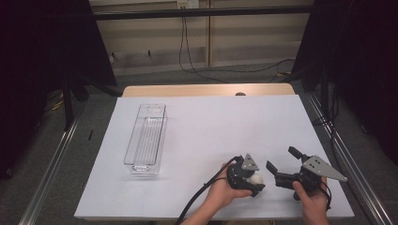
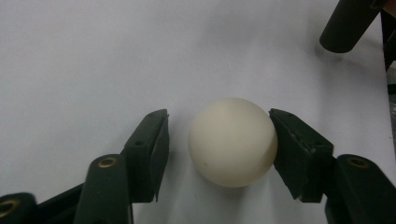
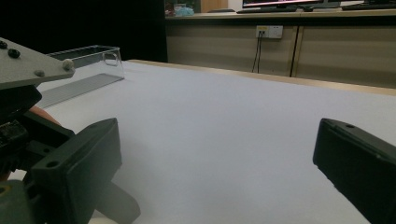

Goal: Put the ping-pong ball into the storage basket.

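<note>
I see a smooth, cream-white ball, probably a ping-pong ball, sitting on the white table near its front edge, right of centre.

High view: placed above the near edge of the table, aimed forward and down; the whole sheet, the clear bin at far left and the floor beyond are taken in.

Left gripper view: held close over the table surface, aimed steeply down at the white ball.

Right gripper view: set low, just above the table, aimed nearly level across it toward the bin, which is shared with the high view.
</note>
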A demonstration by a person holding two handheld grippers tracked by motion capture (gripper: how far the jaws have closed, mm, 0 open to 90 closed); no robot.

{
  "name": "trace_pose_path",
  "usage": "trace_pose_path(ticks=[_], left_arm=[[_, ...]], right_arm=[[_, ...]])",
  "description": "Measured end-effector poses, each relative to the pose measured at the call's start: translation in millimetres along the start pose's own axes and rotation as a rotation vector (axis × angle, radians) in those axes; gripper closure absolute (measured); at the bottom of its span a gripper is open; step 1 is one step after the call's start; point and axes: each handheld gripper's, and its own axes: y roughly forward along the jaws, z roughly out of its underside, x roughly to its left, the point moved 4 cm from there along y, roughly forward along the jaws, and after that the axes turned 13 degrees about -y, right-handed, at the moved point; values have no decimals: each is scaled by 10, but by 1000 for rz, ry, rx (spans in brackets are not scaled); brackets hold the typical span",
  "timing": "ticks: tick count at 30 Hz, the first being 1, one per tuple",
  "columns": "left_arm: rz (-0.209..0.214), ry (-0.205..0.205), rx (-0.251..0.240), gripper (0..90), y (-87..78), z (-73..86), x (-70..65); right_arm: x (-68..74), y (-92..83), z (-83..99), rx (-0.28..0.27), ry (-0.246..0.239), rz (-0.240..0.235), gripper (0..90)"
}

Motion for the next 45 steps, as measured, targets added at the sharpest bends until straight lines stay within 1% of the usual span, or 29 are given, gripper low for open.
trace_pose_path(ticks=[2, 3, 4, 6, 7, 8, 9, 10, 11, 13, 15, 17, 18, 20, 21, 22, 24, 27, 29, 31, 32, 34, 35, 37, 39, 40, 41, 43, 45], left_arm=[[7, -26, -15, 444, 7, 1, -14], [2, -10, 8, 454, -5, 5, -3], [14, -15, -7, 459, 7, 8, -1], [7, -17, 1, 473, -1, 9, 2], [5, -29, 8, 487, -10, 8, -1], [0, -8, 16, 501, -14, 11, 11], [-1, -11, 16, 508, -15, 10, 10], [2, -31, 10, 509, -12, 9, 0], [4, -14, 16, 509, -16, 10, 12], [7, -17, 19, 510, -22, 12, 13], [27, -30, 8, 510, -21, 16, 10], [4, -32, 27, 511, -51, 17, 20], [13, -43, 10, 511, -51, 15, 19], [-9, -37, 16, 511, -87, 10, 33], [5, -41, 14, 511, -101, 6, 39], [10, -81, -23, 511, -90, -1, 22], [16, -55, 6, 511, -133, -3, 52], [14, -95, -25, 511, -144, -14, 42], [15, -103, -32, 511, -158, -18, 52], [16, -100, -33, 511, -169, -16, 65], [17, -113, -38, 512, -173, -16, 62], [17, -119, -42, 511, -190, -19, 72], [13, -113, -36, 511, -206, -24, 85], [12, -132, -53, 512, -221, -29, 89], [24, -130, -60, 512, -239, -29, 107], [12, -133, -57, 512, -251, -32, 113], [17, -148, -79, 511, -247, -34, 111], [10, -144, -59, 511, -279, -27, 126], [8, -143, -72, 512, -289, -29, 142]], right_arm=[[3, 2, -1, -2, 2, 3, 7], [1, -1, -1, 0, 0, 0, 7], [2, 1, -1, -2, 2, 3, 7], [0, 0, 0, 0, 0, -1, 8], [1, -1, 0, 0, 1, -1, 8], [3, 1, -1, -2, 2, 2, 8], [3, 2, -1, -3, -1, 3, 7], [3, 0, -1, -2, -2, -1, 8], [3, 2, -1, -3, -1, 1, 8], [3, 2, -1, -2, 0, 1, 8], [2, 1, 0, -2, -1, 2, 8], [2, 2, -1, -3, -1, 3, 8], [2, 1, -1, -3, -2, 3, 8], [3, 2, -1, -3, -1, 2, 8], [4, 2, -1, -2, 0, 1, 8], [4, 3, 0, 0, -3, 0, 8], [8, 4, 0, 3, -2, -3, 8], [9, 4, 1, 3, -2, -3, 9], [9, 3, 0, 2, -1, -3, 9], [10, 3, 1, 3, -1, -3, 8], [11, 3, 1, 3, -1, -3, 9], [11, 4, -1, 2, -2, -4, 8], [11, 4, 0, 2, -2, -4, 8], [10, 6, 1, 3, -3, -4, 9], [13, 6, 1, 4, -2, -5, 9], [13, 7, 1, 3, -3, -4, 9], [15, 8, 1, 5, -2, -5, 9], [16, 8, 0, 4, 0, -5, 9], [17, 8, 1, 5, -2, -6, 9]])
